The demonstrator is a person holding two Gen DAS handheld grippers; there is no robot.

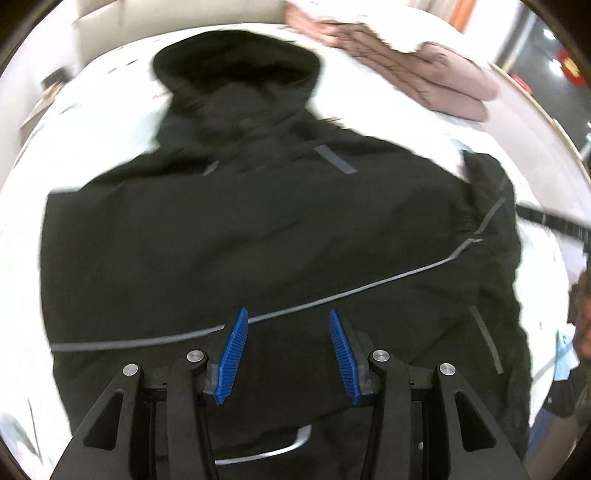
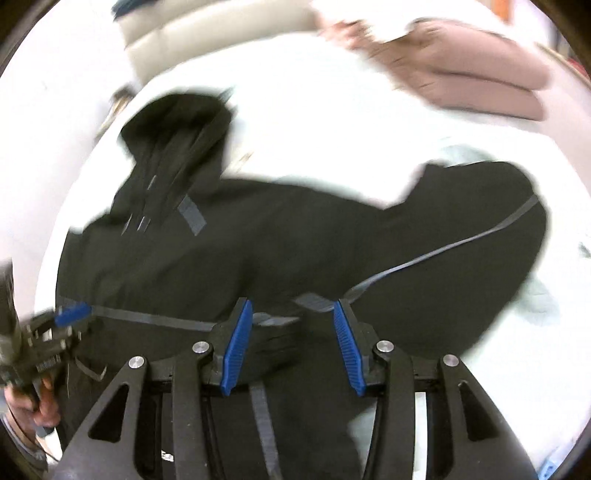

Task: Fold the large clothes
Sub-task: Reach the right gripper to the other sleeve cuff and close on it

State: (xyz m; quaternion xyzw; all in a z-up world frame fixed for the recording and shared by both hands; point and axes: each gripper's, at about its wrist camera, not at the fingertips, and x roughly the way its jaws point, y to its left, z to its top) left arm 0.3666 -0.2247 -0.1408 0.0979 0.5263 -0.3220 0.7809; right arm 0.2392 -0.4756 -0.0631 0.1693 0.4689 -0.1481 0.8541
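Observation:
A black hooded jacket (image 1: 240,236) with grey reflective stripes lies spread on a white bed sheet (image 1: 110,122), hood at the far end. My left gripper (image 1: 288,314) is open, hovering over the jacket's lower part with nothing between its blue pads (image 1: 232,354). In the right wrist view the same jacket (image 2: 295,243) lies with one sleeve stretched out to the right. My right gripper (image 2: 293,306) is open above the jacket's lower part, near a grey stripe. The left gripper (image 2: 70,315) shows at the left edge of the right wrist view, held by a hand.
A folded pinkish-brown padded garment (image 1: 424,74) with a white cloth on it lies at the far right of the bed; it also shows in the right wrist view (image 2: 480,77). A beige headboard (image 2: 221,29) stands behind the bed.

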